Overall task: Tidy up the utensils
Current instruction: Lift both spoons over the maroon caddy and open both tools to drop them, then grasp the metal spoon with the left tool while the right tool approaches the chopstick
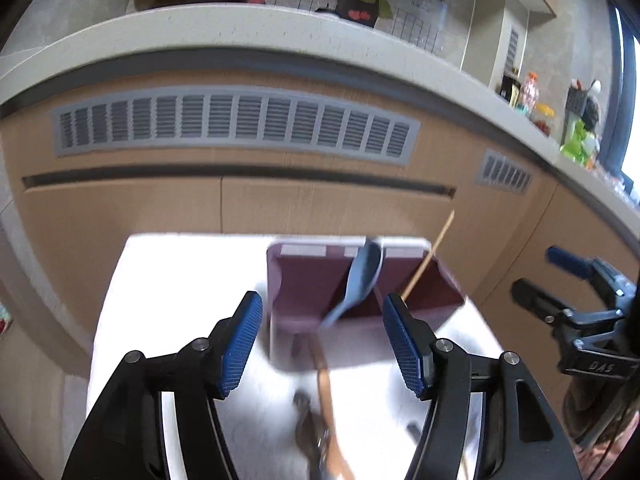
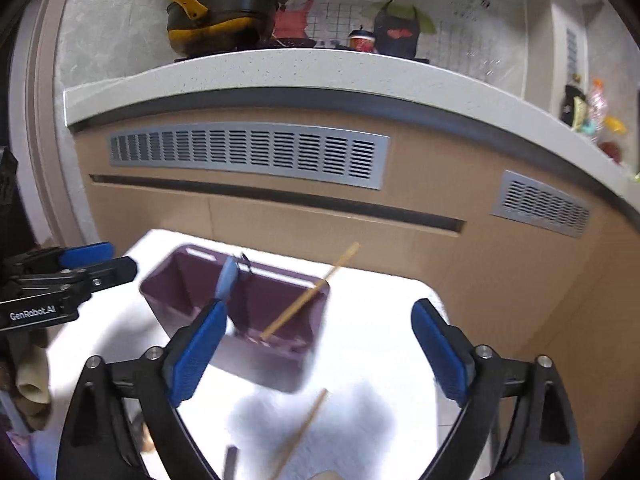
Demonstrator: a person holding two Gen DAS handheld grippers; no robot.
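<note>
A purple divided utensil holder (image 1: 294, 320) stands on the white table (image 1: 180, 280). Inside it a blue spoon (image 1: 362, 280) leans bowl up, and a wooden chopstick (image 1: 428, 258) slants out of its right compartment. My left gripper (image 1: 322, 344) hovers open in front of the holder with nothing between its pads. Below it a wooden-handled utensil (image 1: 324, 392) and a dark one (image 1: 304, 428) lie blurred on the table. My right gripper (image 2: 318, 356) is wide open and empty before the holder (image 2: 172, 280), above a loose chopstick (image 2: 304, 428). The spoon (image 2: 228, 278) and the standing chopstick (image 2: 308, 298) show there too.
Wooden cabinet fronts with grey vent grilles (image 1: 236, 124) rise right behind the table under a pale counter (image 2: 280, 68). A yellow-handled pot (image 2: 216, 16) sits on it, with bottles and jars (image 1: 532, 96) at the right. A dark handle (image 2: 230, 460) lies near the front.
</note>
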